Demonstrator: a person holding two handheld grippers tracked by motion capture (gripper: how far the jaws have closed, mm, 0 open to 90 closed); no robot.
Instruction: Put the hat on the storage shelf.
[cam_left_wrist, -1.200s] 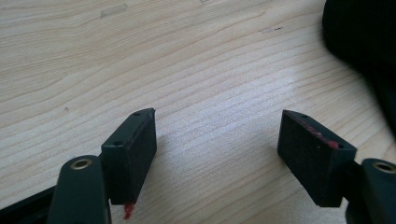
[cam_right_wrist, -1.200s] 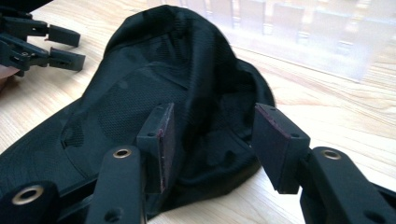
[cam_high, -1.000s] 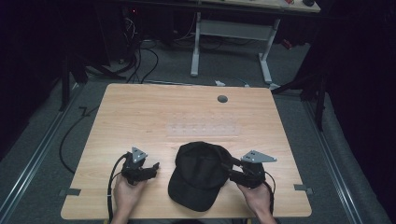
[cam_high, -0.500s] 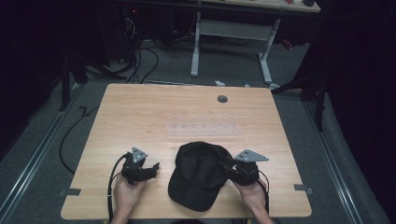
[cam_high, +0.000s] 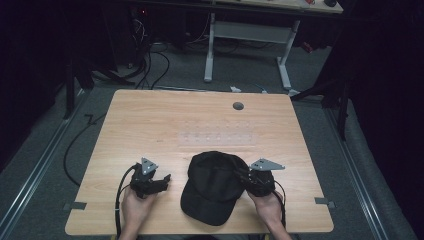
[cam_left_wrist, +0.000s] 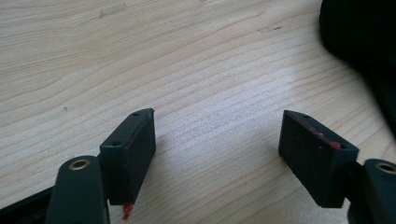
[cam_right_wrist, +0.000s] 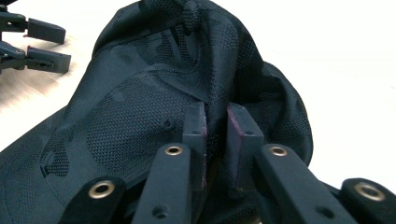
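A black baseball cap (cam_high: 214, 182) lies on the wooden table (cam_high: 175, 125) near its front edge, brim toward me. My right gripper (cam_high: 245, 179) is at the cap's right side. Its jaws have just been closing, and in the right gripper view a fold of the cap's mesh crown (cam_right_wrist: 154, 93) is pinched between the pads of the right gripper (cam_right_wrist: 215, 116). Left of the cap, my left gripper (cam_high: 162, 179) rests low over the table. The left gripper (cam_left_wrist: 217, 119) stands open over bare wood, with the cap's edge (cam_left_wrist: 364, 32) at the upper right. The left gripper (cam_right_wrist: 44, 44) is also in the right gripper view, beyond the cap.
A round cable hole (cam_high: 238, 106) sits near the table's far edge, and a clear strip (cam_high: 217, 138) lies across its middle. Tape marks (cam_high: 75, 205) are near the front corners. Cables and a white desk frame (cam_high: 245, 35) are on the floor beyond.
The right gripper edged left against the cap and its jaws closed onto the crown fabric. The left gripper and the cap kept their places.
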